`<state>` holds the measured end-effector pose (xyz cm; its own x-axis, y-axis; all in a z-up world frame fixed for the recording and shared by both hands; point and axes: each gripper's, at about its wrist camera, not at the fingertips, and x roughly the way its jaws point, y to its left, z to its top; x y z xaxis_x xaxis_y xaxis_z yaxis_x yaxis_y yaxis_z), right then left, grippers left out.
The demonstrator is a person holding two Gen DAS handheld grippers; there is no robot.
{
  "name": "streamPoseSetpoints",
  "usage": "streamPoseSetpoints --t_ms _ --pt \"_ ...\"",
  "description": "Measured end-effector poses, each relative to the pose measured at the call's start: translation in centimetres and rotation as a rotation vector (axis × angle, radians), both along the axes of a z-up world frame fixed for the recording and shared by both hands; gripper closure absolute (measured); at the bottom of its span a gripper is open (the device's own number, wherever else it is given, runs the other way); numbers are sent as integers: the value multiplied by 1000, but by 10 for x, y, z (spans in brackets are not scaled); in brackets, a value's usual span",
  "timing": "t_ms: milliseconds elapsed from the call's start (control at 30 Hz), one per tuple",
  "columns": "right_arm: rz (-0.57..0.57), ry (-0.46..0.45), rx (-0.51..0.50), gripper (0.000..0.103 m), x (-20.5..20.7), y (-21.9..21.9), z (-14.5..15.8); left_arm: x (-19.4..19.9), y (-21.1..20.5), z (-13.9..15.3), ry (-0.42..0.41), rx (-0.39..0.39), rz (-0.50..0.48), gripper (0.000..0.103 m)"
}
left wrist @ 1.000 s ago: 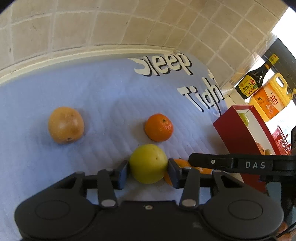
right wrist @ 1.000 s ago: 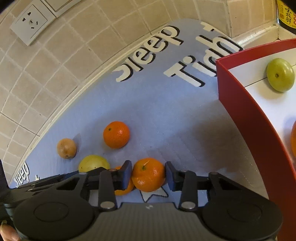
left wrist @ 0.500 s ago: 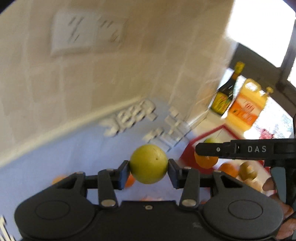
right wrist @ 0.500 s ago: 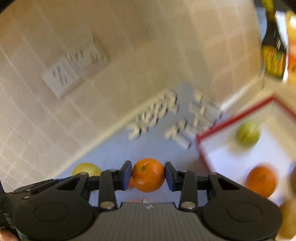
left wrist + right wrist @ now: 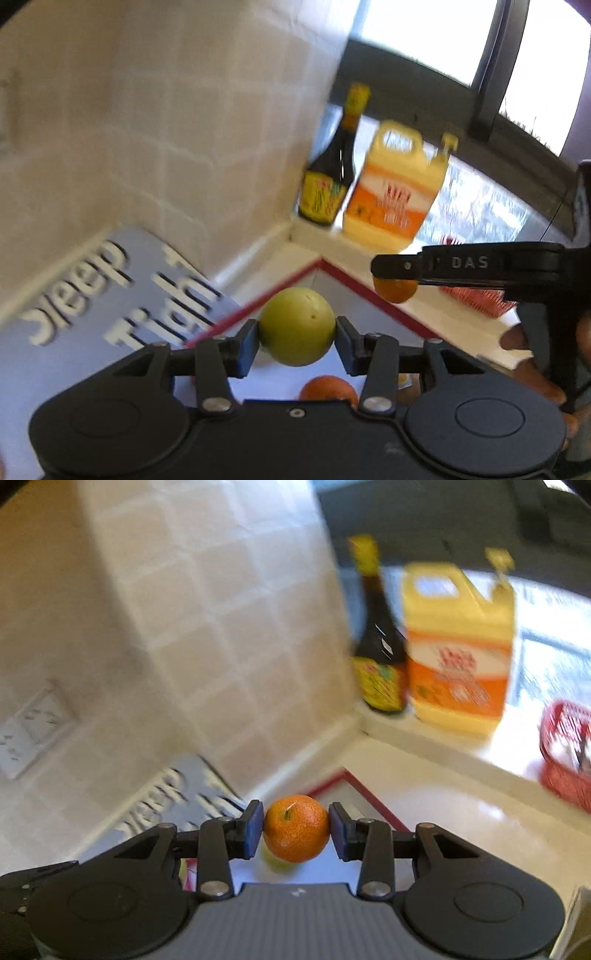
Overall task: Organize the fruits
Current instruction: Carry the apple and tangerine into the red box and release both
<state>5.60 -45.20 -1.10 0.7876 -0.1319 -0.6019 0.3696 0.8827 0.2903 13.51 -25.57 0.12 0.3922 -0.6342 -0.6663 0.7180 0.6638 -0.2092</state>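
Note:
My left gripper (image 5: 297,338) is shut on a yellow-green round fruit (image 5: 297,325) and holds it in the air above the near corner of the red-rimmed white tray (image 5: 343,284). An orange (image 5: 327,387) lies in the tray below it. My right gripper (image 5: 296,827) is shut on a small orange mandarin (image 5: 296,827), also held over the tray's red rim (image 5: 360,786). The right gripper shows side-on in the left wrist view, with the mandarin (image 5: 395,291) under its finger. A yellow-green fruit (image 5: 275,862) lies in the tray beneath it.
A dark sauce bottle (image 5: 332,173) and a yellow oil jug (image 5: 395,192) stand in the corner by the tiled wall. A red basket (image 5: 565,760) sits on the counter at the right. The blue "Sleep Tight" mat (image 5: 92,314) lies left of the tray.
Both grippers lifted their fruits off the blue mat and swung right, over the red tray. The other fruits on the mat have left view.

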Motion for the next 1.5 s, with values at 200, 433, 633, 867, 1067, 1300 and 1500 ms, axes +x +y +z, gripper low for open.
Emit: streamPoseSetpoints --t_ms 200,433,633,867,1067,1300,1500 --pt "-2 111 38 62 17 -23 -50 8 -34 -44 -42 144 -21 50" --pt "13 207 29 62 32 -23 -87 20 -44 -77 47 178 -53 50" --pt "41 259 29 62 44 -18 -103 22 -48 -86 34 203 -64 50" --pt "30 270 28 60 41 -16 -100 28 -43 -77 68 169 -64 35" --pt "22 210 -2 60 20 -11 -69 30 4 -35 36 77 15 35" --pt "75 89 -59 60 -5 34 -13 34 102 37 -42 -29 194 34" --pt "189 -25 -103 60 -9 88 33 30 196 93 -147 -84 401 32"
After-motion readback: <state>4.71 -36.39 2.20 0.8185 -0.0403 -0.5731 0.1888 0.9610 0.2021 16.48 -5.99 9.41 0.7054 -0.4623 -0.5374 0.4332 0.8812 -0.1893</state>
